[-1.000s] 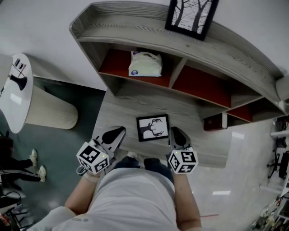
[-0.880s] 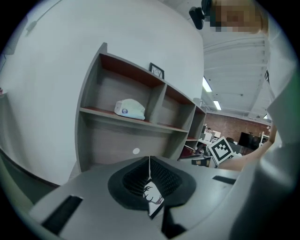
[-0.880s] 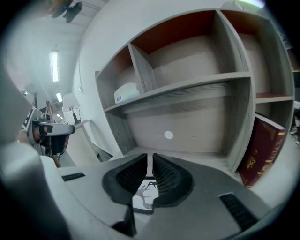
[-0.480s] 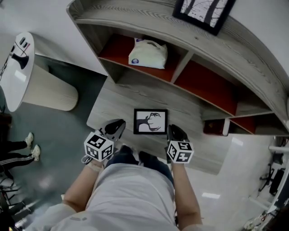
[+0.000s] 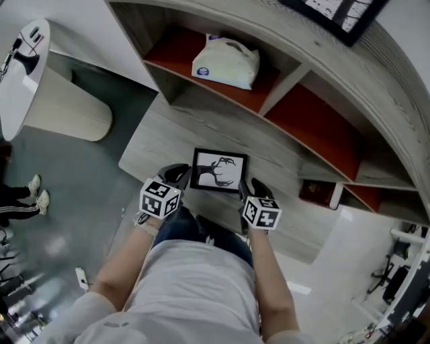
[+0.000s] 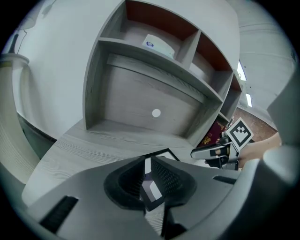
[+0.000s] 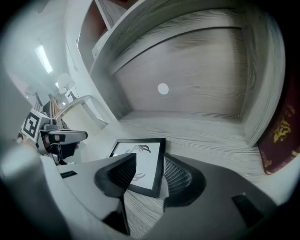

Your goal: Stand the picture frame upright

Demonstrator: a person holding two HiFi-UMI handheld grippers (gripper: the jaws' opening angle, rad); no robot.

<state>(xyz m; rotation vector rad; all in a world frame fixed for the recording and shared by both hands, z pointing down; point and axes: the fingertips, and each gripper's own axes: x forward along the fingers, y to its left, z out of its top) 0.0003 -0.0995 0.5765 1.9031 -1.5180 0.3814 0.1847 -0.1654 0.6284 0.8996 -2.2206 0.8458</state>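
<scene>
A black picture frame (image 5: 218, 170) with a dark drawing on white lies flat on the low wooden platform (image 5: 154, 141) in front of the shelving. My left gripper (image 5: 180, 173) sits at the frame's near left corner, shut; in the left gripper view (image 6: 146, 161) only a slit shows between the jaws, with the frame's corner (image 6: 165, 154) beyond it. My right gripper (image 5: 246, 188) is at the frame's near right side. Its jaws have just been opening and now stand open (image 7: 150, 159), straddling the frame's (image 7: 140, 152) right edge without pressing on it.
The grey shelving unit (image 5: 289, 74) rises behind the platform, with red-backed compartments. A white bag (image 5: 225, 62) lies on one shelf, a maroon book (image 5: 316, 193) stands low at the right, and another framed picture (image 5: 339, 17) stands on top. A round white table (image 5: 23, 67) is at the left.
Both grippers have come down to the flat frame's near corners. The right jaws have gone from shut to open around the frame's edge. The frame has not moved on the platform.
</scene>
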